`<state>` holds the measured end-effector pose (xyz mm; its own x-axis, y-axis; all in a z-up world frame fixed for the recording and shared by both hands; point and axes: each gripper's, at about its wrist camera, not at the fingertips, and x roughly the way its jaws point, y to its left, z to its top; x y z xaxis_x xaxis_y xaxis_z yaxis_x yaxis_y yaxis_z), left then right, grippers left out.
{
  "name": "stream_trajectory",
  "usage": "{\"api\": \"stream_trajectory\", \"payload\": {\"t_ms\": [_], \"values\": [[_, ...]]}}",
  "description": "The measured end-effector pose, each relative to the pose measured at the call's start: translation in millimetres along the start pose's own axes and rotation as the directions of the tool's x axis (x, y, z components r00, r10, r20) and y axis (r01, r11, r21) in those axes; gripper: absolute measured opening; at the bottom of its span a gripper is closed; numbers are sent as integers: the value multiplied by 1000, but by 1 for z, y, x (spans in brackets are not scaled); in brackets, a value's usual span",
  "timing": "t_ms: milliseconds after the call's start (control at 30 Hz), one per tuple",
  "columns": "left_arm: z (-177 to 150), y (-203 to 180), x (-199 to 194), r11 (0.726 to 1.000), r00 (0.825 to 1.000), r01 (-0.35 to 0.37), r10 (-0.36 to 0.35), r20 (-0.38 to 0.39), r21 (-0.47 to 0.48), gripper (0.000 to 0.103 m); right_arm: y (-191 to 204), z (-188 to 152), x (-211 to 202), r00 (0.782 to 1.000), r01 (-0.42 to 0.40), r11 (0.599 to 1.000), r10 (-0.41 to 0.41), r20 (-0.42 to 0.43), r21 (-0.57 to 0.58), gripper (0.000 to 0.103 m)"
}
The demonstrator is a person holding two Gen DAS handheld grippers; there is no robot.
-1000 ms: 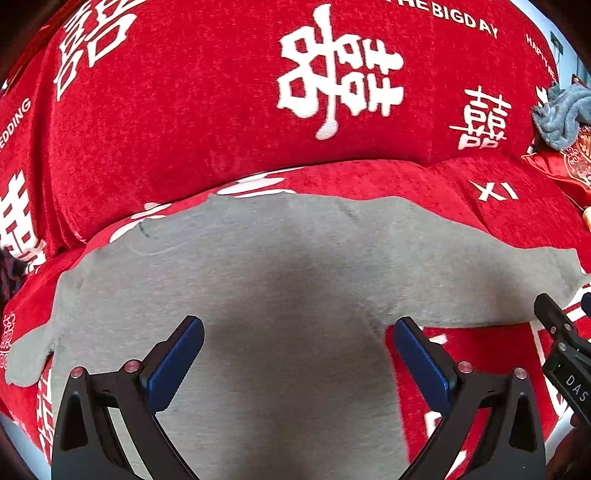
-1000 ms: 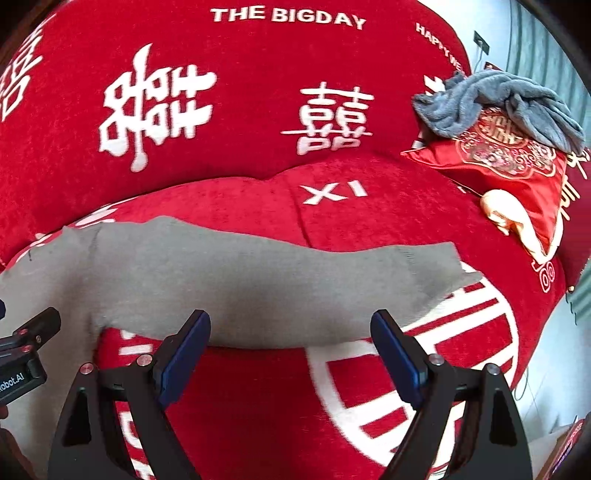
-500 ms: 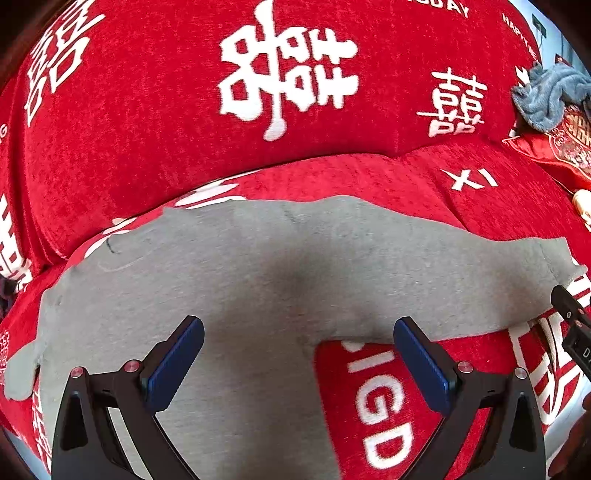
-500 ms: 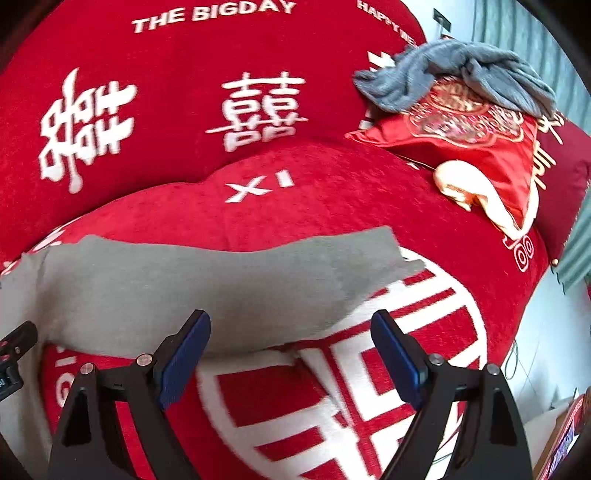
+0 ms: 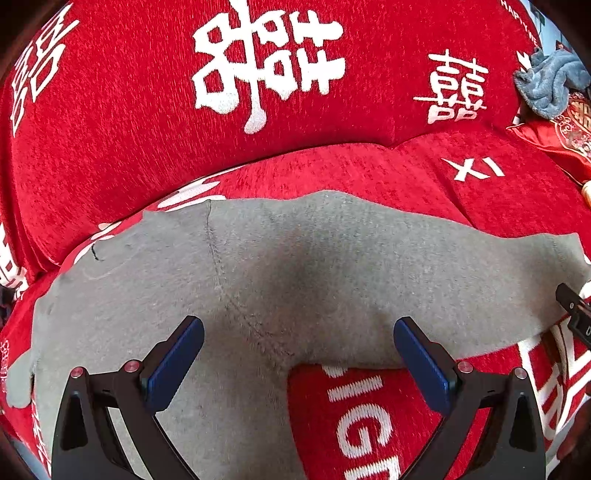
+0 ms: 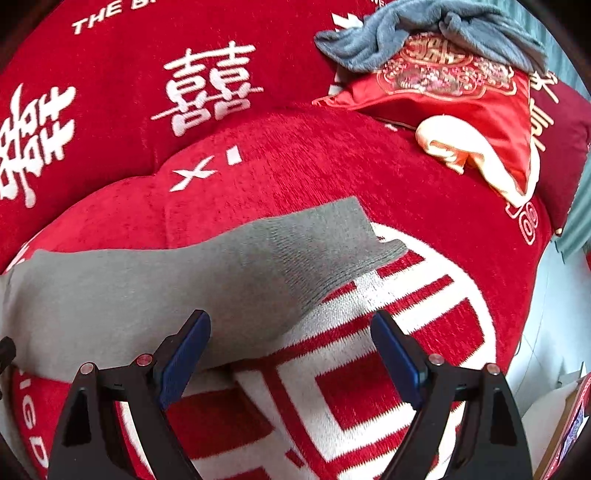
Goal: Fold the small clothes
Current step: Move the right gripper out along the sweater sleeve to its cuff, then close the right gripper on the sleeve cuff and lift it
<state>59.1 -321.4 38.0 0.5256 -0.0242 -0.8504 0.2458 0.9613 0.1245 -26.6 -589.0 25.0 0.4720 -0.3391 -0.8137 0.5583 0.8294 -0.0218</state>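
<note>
Below both wide-spread jaws, gray garment (image 5: 295,266) lies flat, its sleeve (image 6: 303,258) ungrasped.

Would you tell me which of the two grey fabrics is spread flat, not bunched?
The grey garment on the red seat lies flat; the grey-blue towel sits crumpled atop the red pillow.

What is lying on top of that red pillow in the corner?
A crumpled grey towel drapes over the red pillow, hiding its back edge.

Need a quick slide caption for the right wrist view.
Open right hand-held gripper poised over the cuff end of grey leggings spread on a red sofa cover.
</note>
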Motion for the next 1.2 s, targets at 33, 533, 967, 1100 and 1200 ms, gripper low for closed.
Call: {"api": "stream_trajectory", "payload": {"t_ms": [33, 533, 967, 1100, 1200], "values": [[1, 1, 2, 1000, 1000, -2, 2, -1, -1, 103, -2, 1, 5, 1000, -2, 1000, 2, -8, 13, 90], [16, 64, 32, 986, 999, -22, 15, -48, -163, 103, -21, 23, 15, 993, -73, 995, 66, 98, 70, 7], [17, 59, 53, 990, 996, -7, -5, -86, -138, 103, -36, 6, -4, 991, -72, 986, 54, 122, 150, 7], [13, 71, 42, 987, 997, 22, -33, -66, -160, 103, -32, 11, -23, 985, -87, 988, 66, 158, 130, 7], [4, 80, 30, 987, 998, 39, -46, -40, -157, 103, -22, 15, -40, 981, -94, 990, 74, 182, 102, 7]]}}
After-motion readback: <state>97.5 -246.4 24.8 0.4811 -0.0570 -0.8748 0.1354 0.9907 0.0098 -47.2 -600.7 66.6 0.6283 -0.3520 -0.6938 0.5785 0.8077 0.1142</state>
